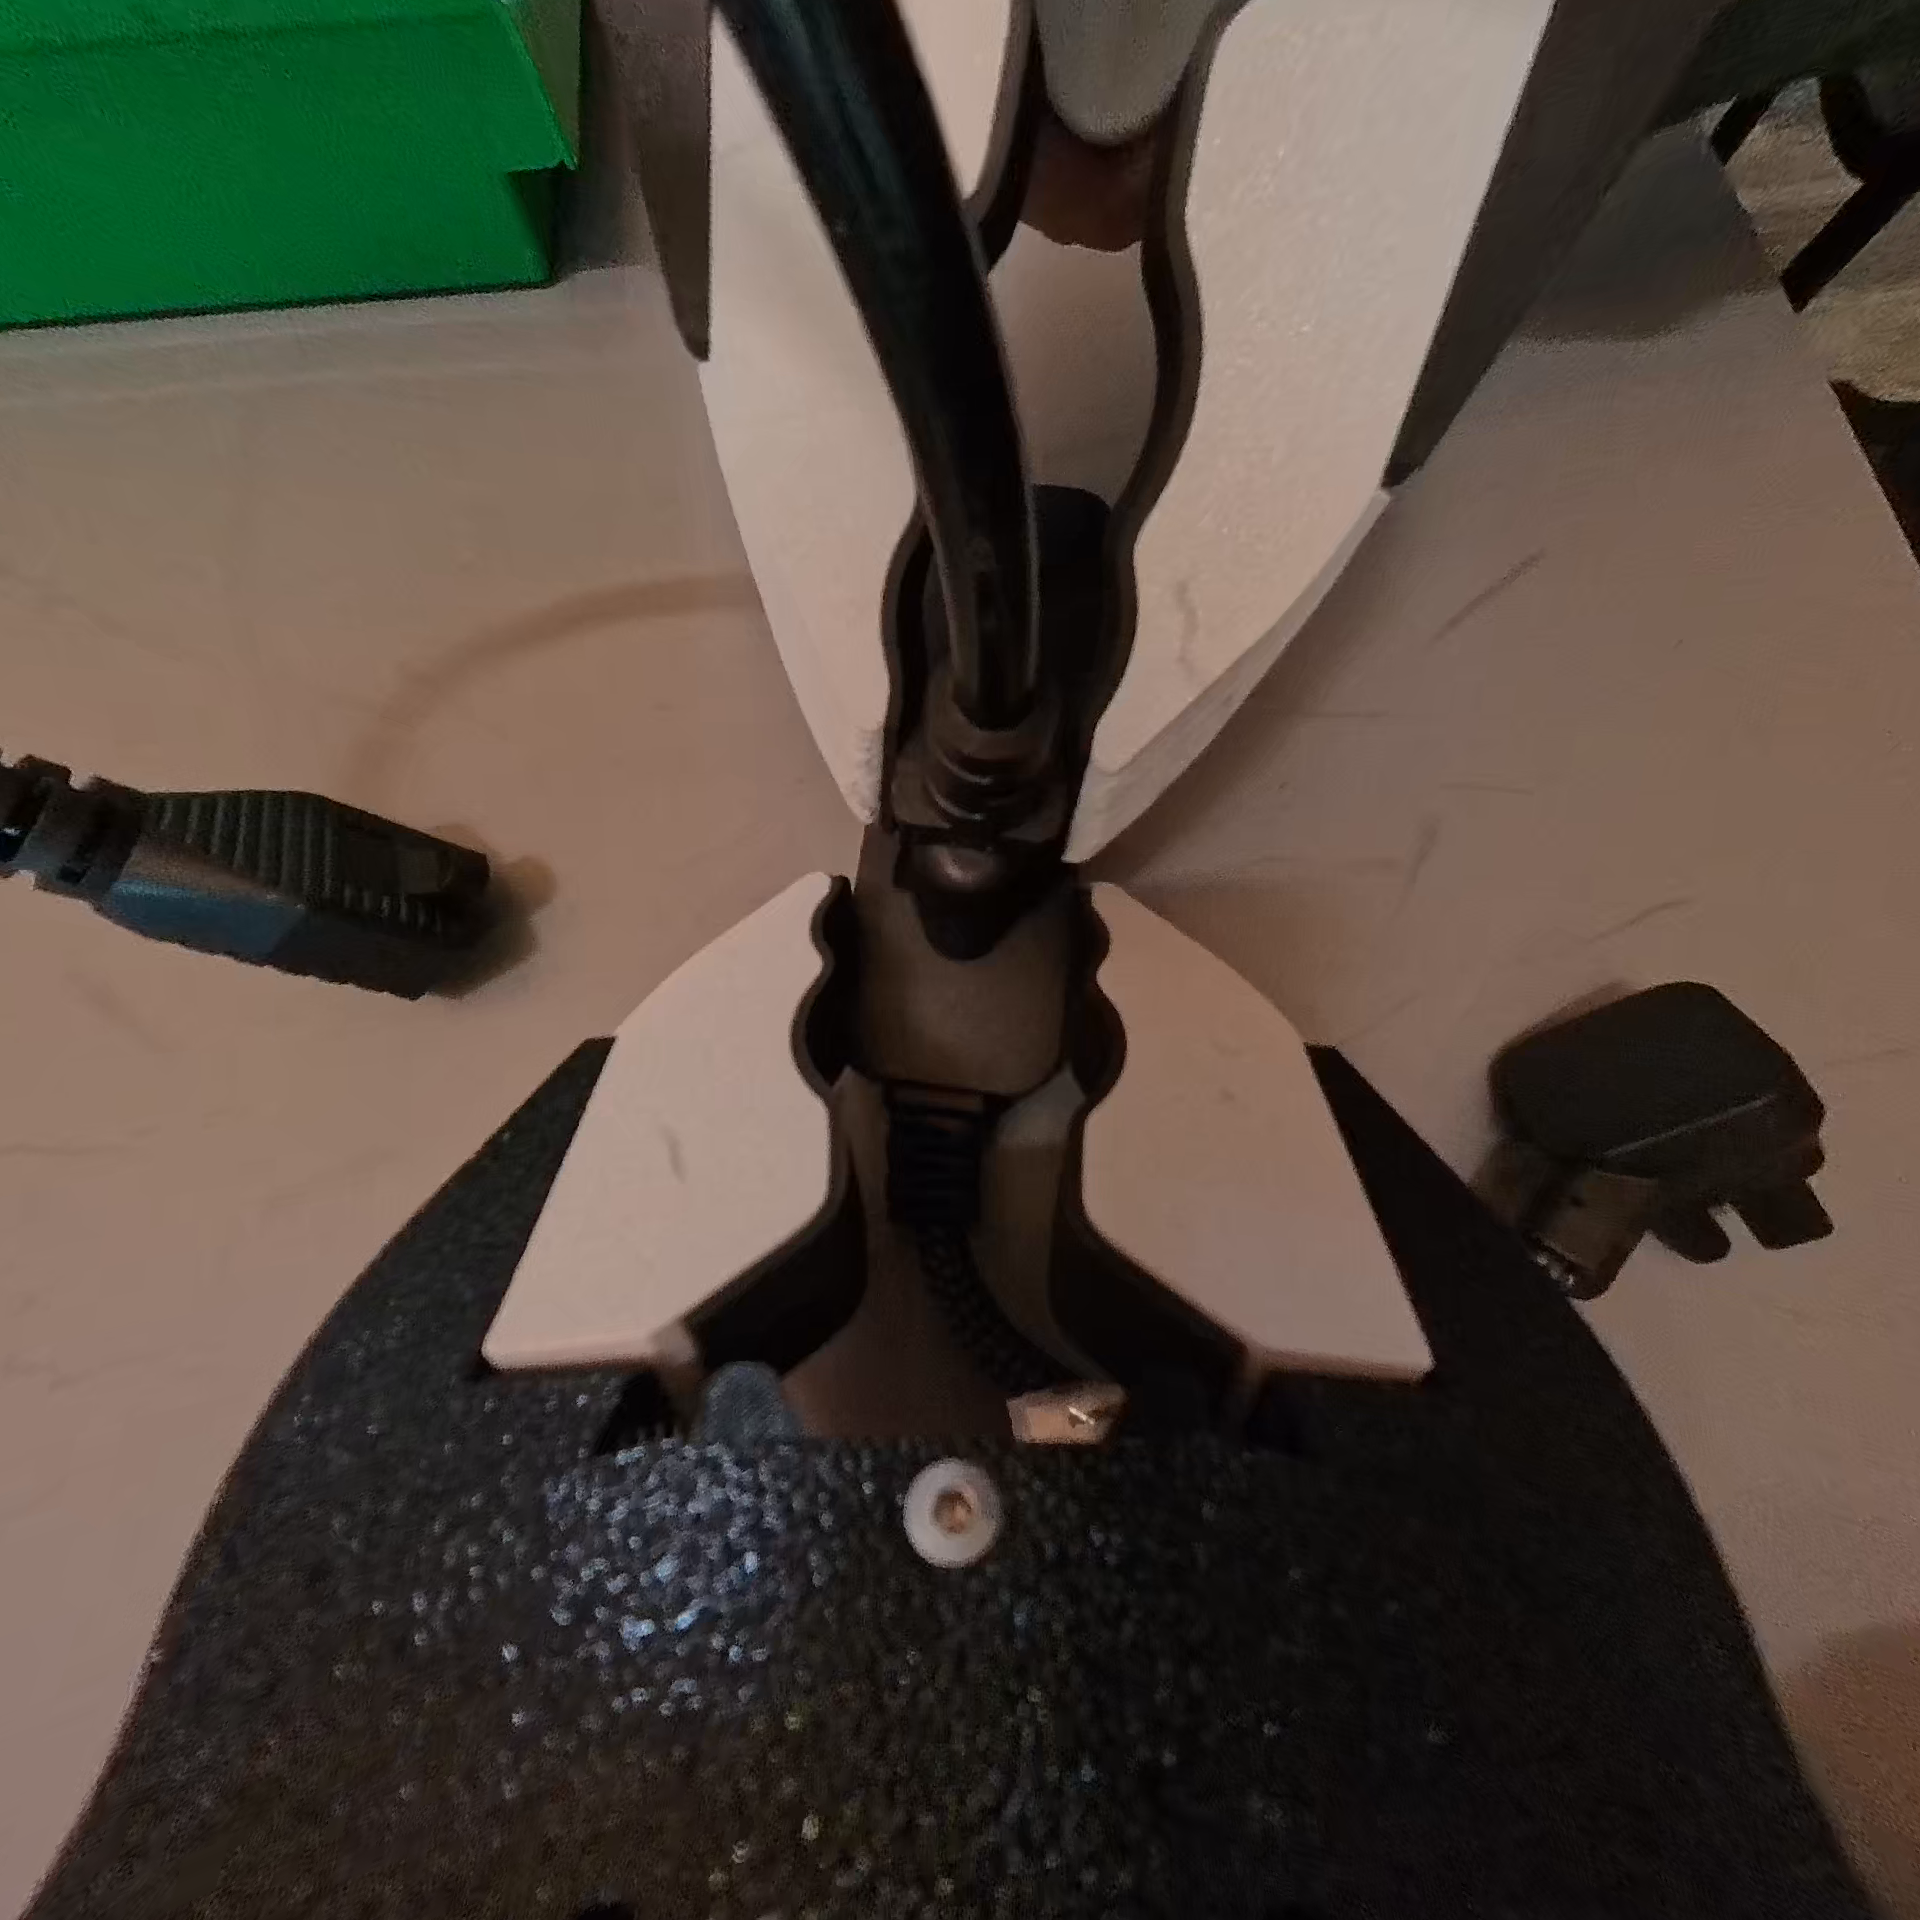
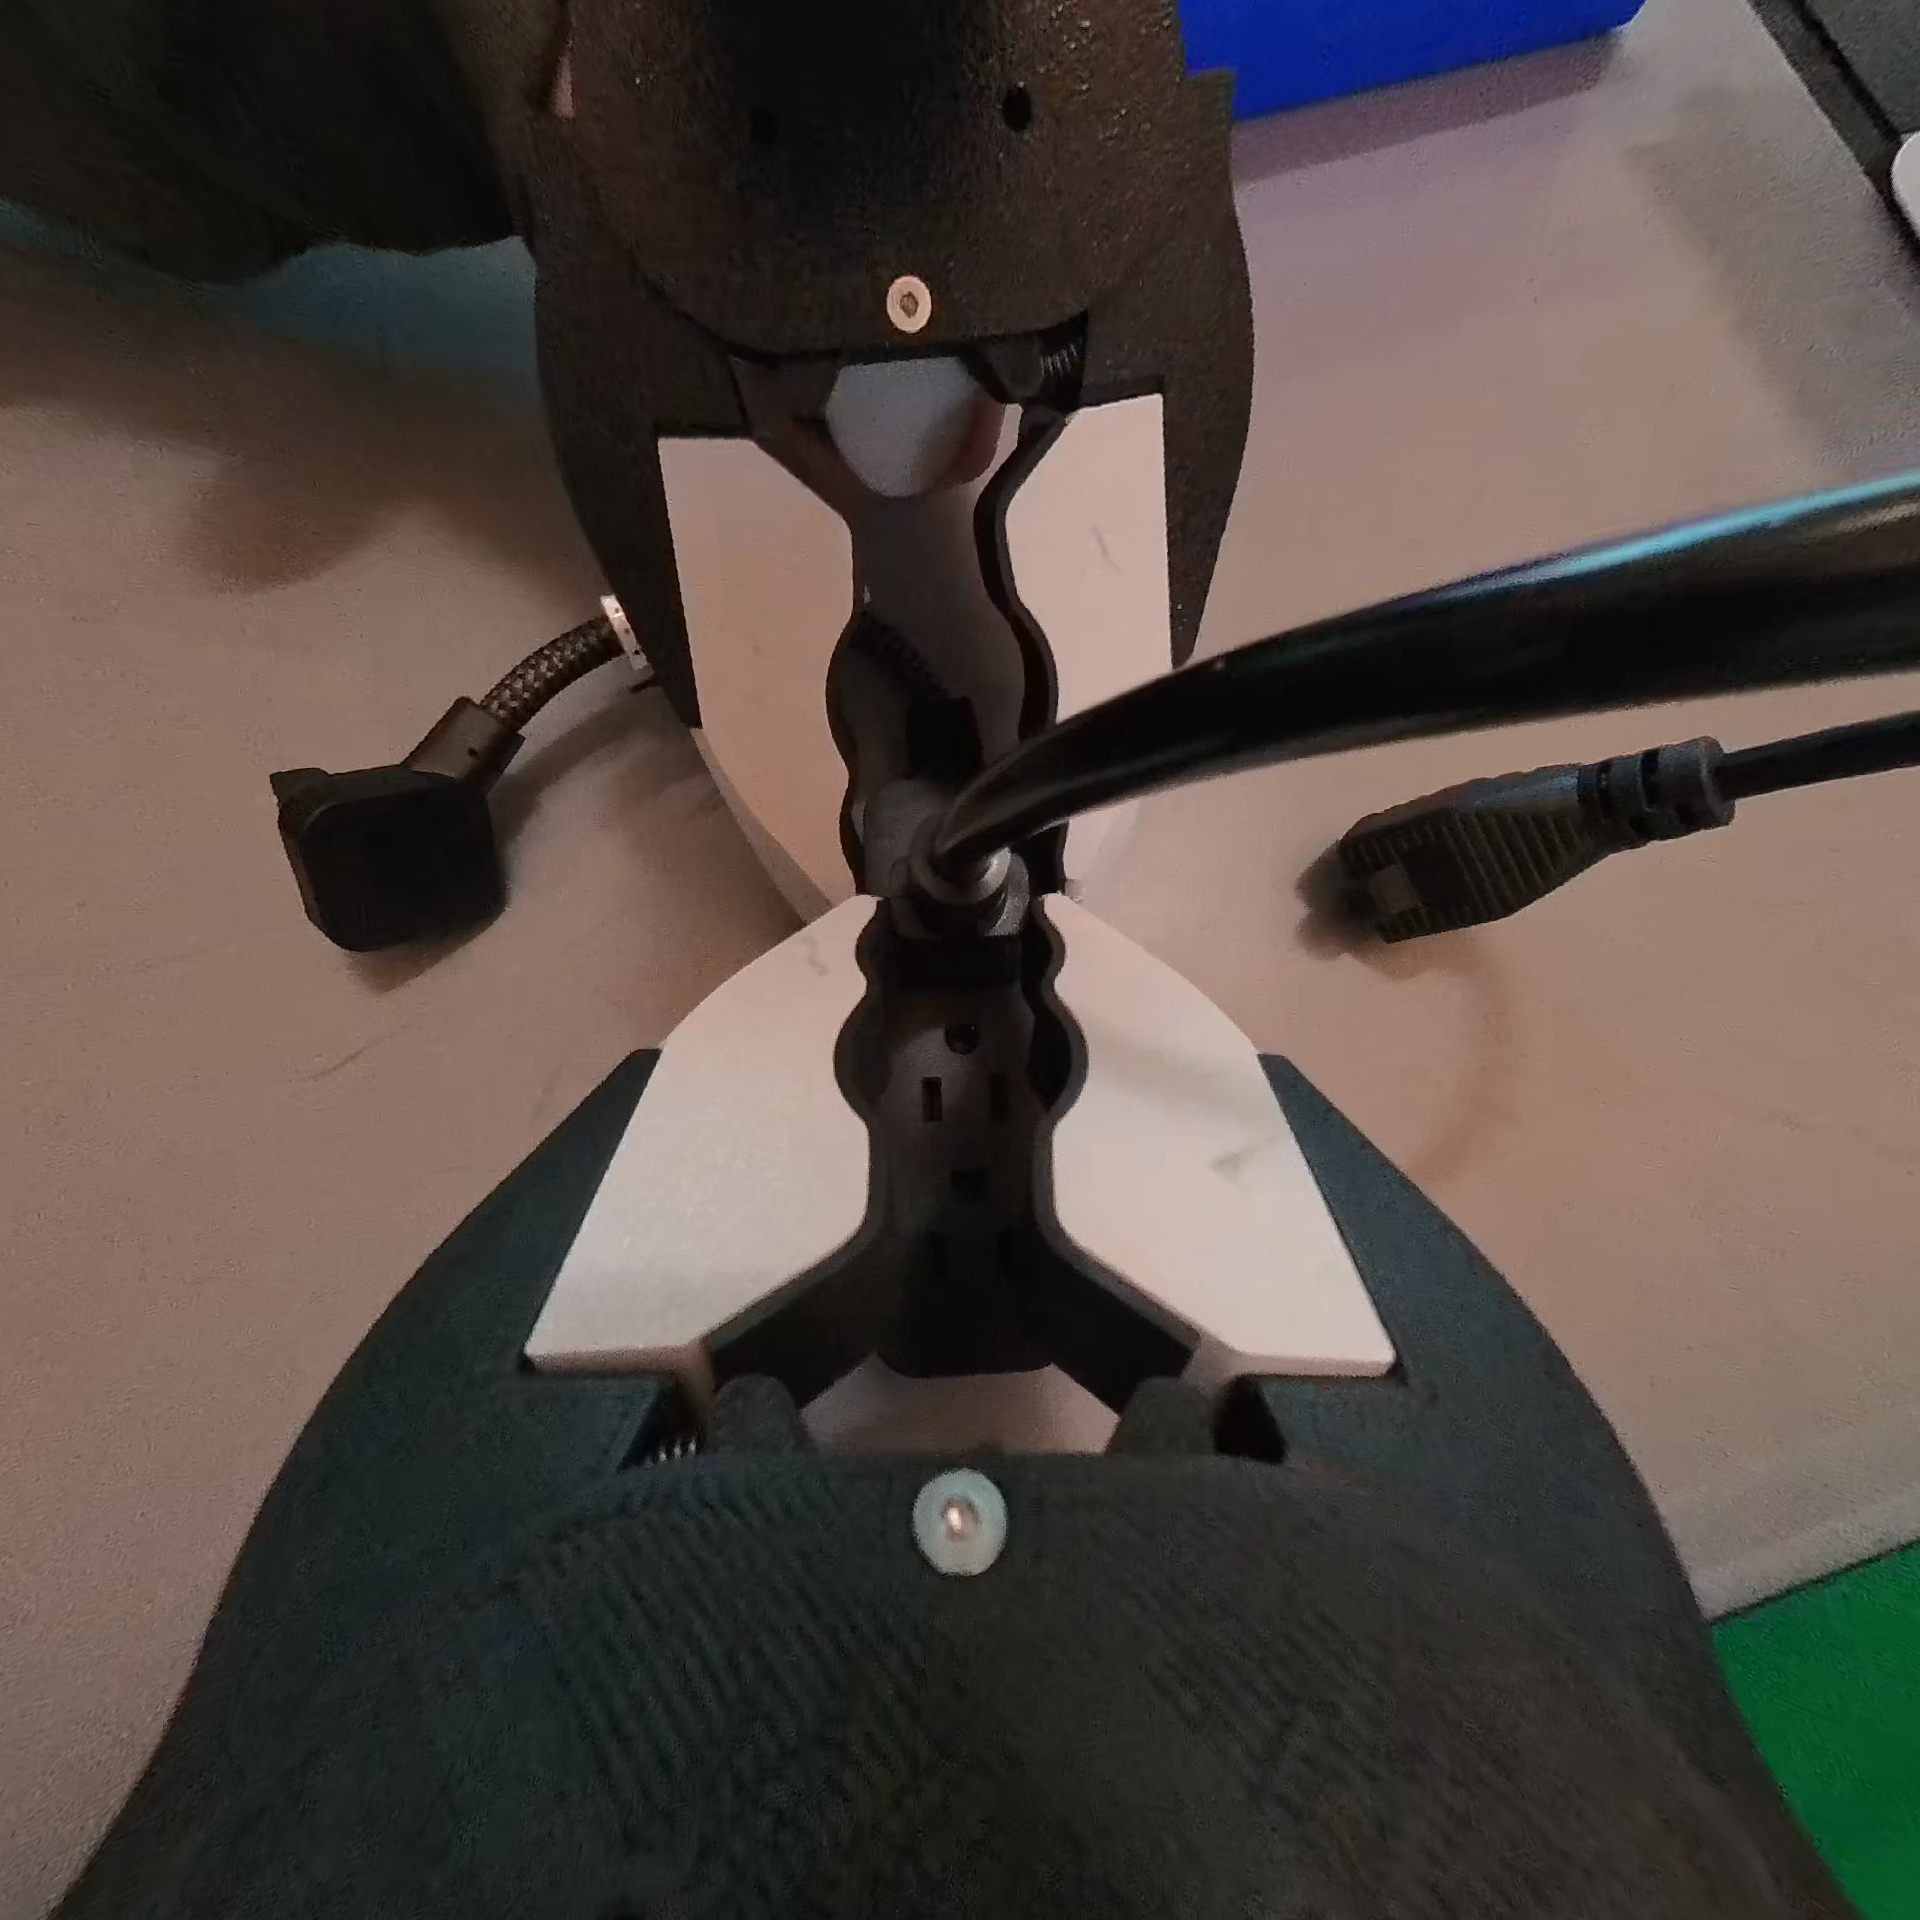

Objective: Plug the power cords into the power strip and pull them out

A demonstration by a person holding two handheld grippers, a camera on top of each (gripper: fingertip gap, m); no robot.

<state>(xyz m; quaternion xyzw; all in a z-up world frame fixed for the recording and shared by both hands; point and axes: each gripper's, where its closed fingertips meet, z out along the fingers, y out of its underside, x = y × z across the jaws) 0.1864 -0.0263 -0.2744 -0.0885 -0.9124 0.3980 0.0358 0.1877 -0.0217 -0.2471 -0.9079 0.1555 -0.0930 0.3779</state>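
The long black plastic power strip (image 2: 961,1132) lies on a pale beige tabletop (image 1: 364,540) marked with a faint brown ring. A glossy black round cable (image 2: 1455,665) rises from a black plug (image 2: 940,862) seated in it. To one side lies a black flat plug with ribbed grip lines (image 2: 1455,852); to the other, a matte black square plug (image 2: 390,862) on a braided cord woven in black and grey. Both grippers — speckled black bodies, white fingers (image 1: 717,1174) edged in black. A bright green box (image 1: 270,145) and a blue box (image 2: 1382,42) sit at the edges.
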